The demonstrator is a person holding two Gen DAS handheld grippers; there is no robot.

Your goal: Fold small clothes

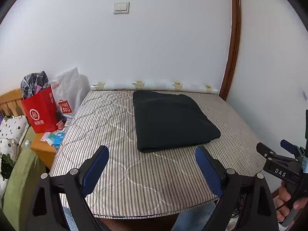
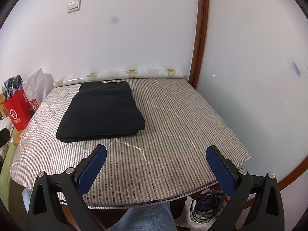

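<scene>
Both claws, left claw (image 1: 152,165) and right claw (image 2: 156,165), gape wide, empty; folded black garment (image 1: 171,119) hides its layers.

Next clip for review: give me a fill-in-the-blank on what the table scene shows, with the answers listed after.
1. The black garment lies on the striped table cover already ____.
2. The left gripper has its jaws ____, with nothing between them.
3. The shopping bag left of the table is coloured ____.
4. On the wall above the table sits a white ____.

Missing words: folded; open; red; light switch
</scene>
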